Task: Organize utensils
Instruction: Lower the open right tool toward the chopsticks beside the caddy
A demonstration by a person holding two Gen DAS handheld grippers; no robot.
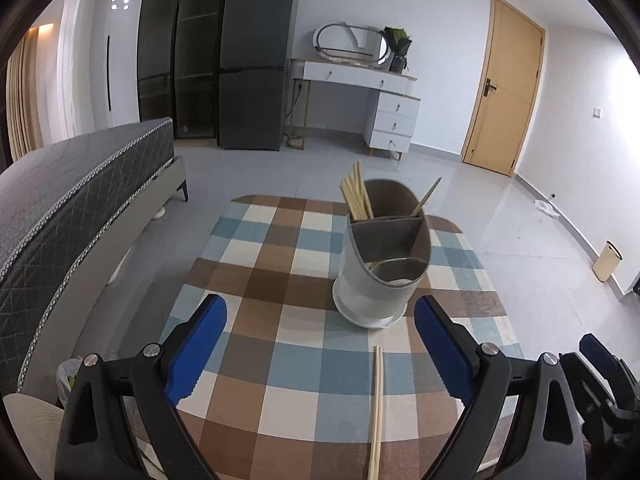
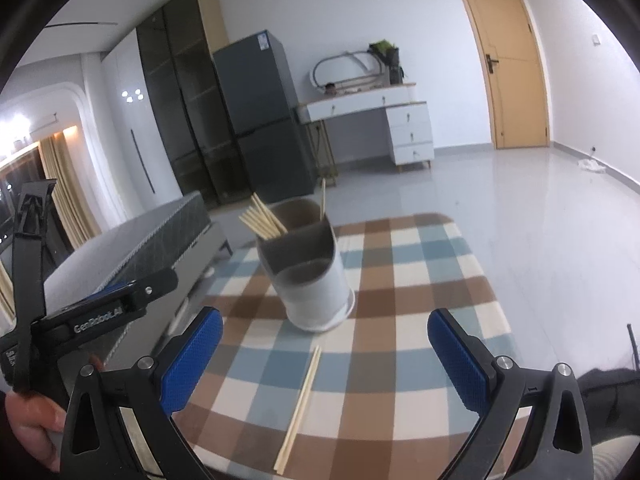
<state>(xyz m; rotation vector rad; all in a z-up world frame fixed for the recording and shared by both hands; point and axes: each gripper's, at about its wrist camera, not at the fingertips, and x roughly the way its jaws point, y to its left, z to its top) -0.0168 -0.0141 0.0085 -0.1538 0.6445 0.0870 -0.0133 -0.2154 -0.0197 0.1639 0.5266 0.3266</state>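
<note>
A grey and white utensil holder (image 1: 380, 276) stands on the checked tablecloth (image 1: 280, 280). Its back compartment holds several chopsticks (image 1: 356, 194) and one leaning stick (image 1: 427, 197); a metal utensil lies in its front compartment. A pair of loose chopsticks (image 1: 376, 408) lies on the cloth in front of the holder. My left gripper (image 1: 320, 344) is open and empty above the cloth, short of the holder. In the right wrist view the holder (image 2: 310, 268) and the loose chopsticks (image 2: 300, 404) show too. My right gripper (image 2: 324, 356) is open and empty above them.
A dark bed (image 1: 80, 200) runs along the left of the table. A fridge (image 1: 258, 64), a white dresser (image 1: 372, 92) and a door (image 1: 504, 88) stand at the far wall. The left gripper's body (image 2: 80, 312) shows at the left of the right wrist view.
</note>
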